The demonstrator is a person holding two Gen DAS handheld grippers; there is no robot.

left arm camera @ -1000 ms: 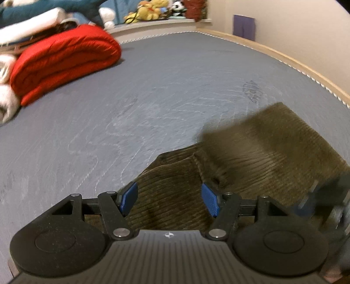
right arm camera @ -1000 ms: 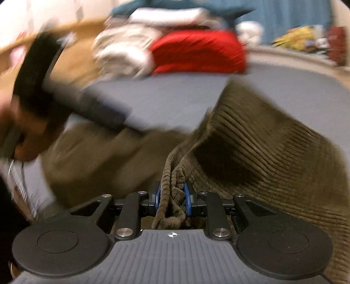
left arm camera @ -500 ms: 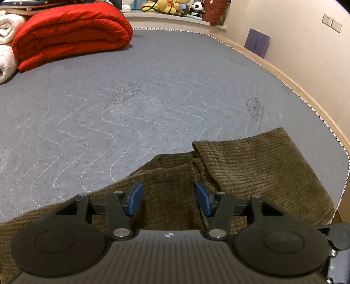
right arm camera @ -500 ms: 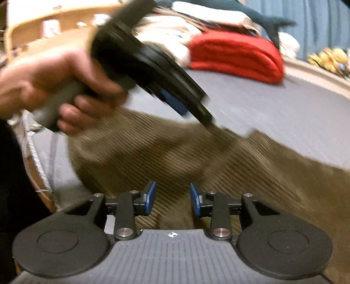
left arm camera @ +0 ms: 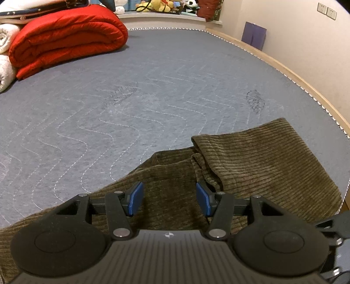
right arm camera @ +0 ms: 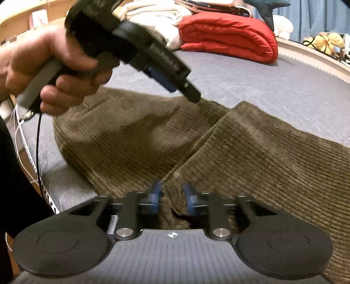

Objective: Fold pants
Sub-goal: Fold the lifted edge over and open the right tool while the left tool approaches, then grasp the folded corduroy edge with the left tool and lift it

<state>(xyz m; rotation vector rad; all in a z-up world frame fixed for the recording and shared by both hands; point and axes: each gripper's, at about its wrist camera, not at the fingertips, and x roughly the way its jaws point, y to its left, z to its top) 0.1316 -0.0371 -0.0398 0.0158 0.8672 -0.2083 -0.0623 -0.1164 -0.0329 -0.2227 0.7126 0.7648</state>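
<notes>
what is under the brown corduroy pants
The grey quilted mattress shows all around the pants, which lie directly on it; anything else beneath the cloth is covered.

I see ribbed corduroy pants (left arm camera: 251,161), a matt quilted mattress (left arm camera: 153,87), and a sheeny red duvet (left arm camera: 65,37).

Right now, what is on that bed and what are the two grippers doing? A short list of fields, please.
surface: grey quilted mattress
garment: brown corduroy pants, partly folded, near the mattress's front edge
left gripper: open above the pants, holding nothing
right gripper: jaws closing, a bunch of pants fabric between them
background: folded red quilt, white bedding, plush toys
</notes>
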